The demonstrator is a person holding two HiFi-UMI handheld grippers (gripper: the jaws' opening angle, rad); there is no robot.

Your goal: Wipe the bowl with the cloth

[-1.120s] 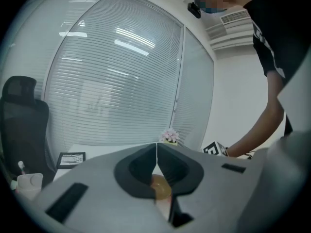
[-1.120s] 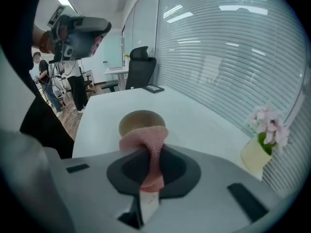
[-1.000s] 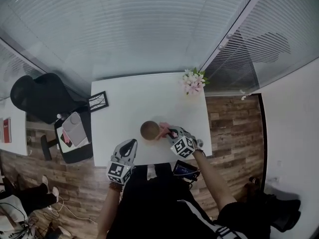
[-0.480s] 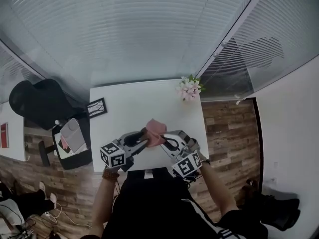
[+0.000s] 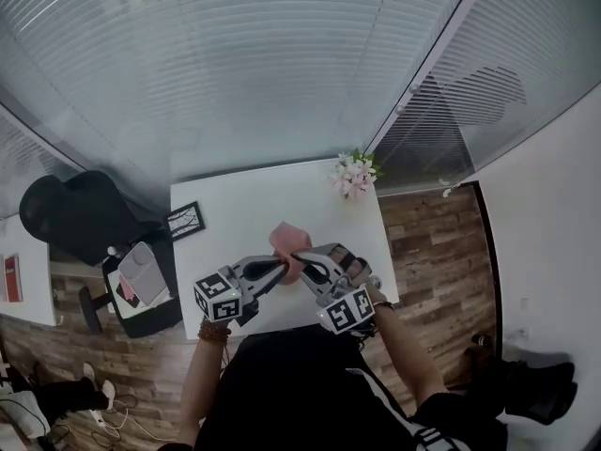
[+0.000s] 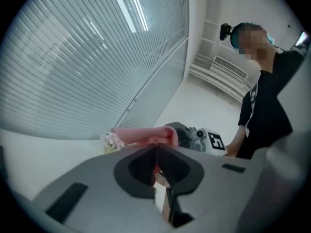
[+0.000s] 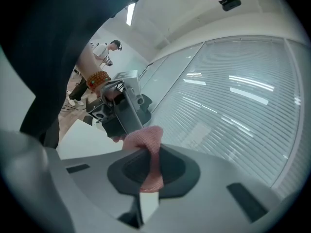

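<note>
Fingers of left gripper and right gripper pinch the cloth: plain in gripper views, merely probable from head view.

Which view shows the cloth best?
Right gripper view: the cloth sits centre frame, weave visible, pinched between the jaws. Left gripper view shows only a pink folded edge; head view, a small pink bunch.

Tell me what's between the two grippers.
The pink cloth, clamped by the left gripper, which just closed on it, and the right gripper; head view shows it.
</note>
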